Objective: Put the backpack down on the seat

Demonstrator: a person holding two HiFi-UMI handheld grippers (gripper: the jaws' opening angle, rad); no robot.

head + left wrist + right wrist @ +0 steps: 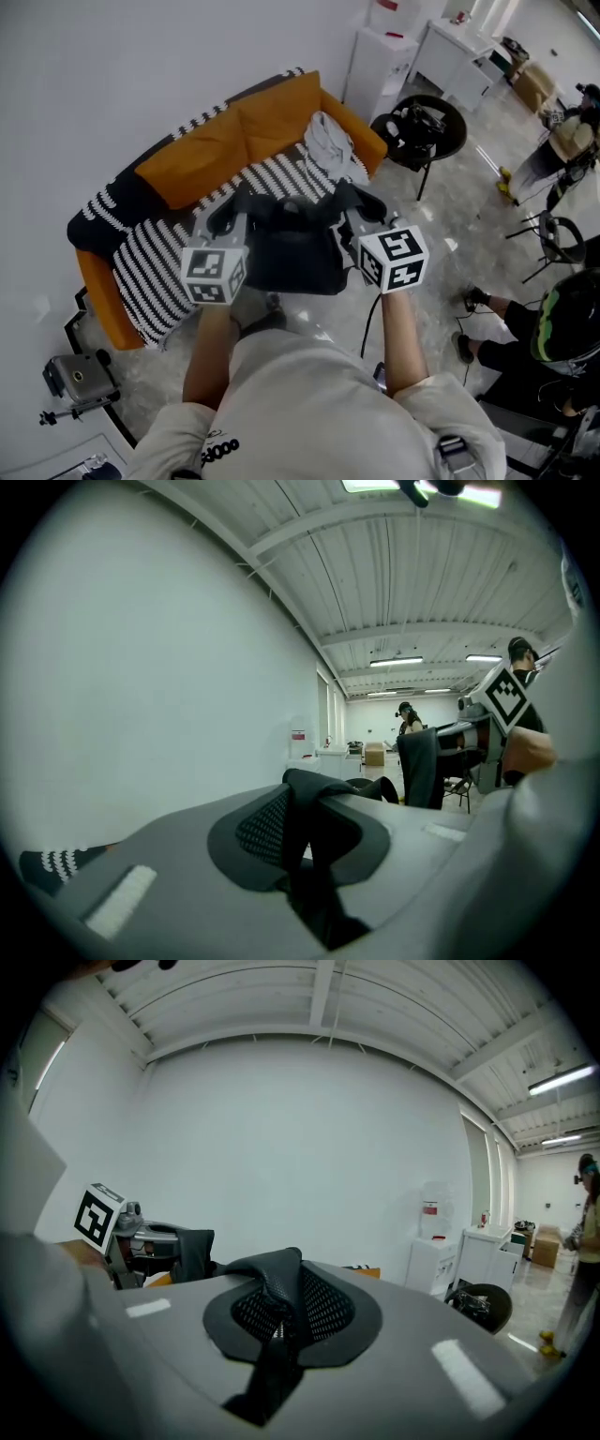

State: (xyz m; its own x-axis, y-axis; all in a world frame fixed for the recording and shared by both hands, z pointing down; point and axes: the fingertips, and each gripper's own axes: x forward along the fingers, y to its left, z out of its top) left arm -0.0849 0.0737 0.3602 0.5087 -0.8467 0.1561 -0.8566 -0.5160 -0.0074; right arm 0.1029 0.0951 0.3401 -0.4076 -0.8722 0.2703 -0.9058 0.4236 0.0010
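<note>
A black backpack (295,248) hangs in the air between my two grippers, just in front of an orange sofa (272,117) whose seat has black-and-white striped cushions (159,262). My left gripper (228,214) is shut on a black shoulder strap (302,829) that runs down between its jaws. The right gripper (353,214) is likewise shut on the other mesh-lined strap (279,1309). The pack's body hangs below both grippers and hides part of the seat's front edge.
A pale grey garment (328,141) lies on the sofa's right end. Right of the sofa stand a white cabinet (380,61) and a black round chair (422,131). A person in a helmet (562,319) sits at the right. Camera gear (80,375) stands on the floor at left.
</note>
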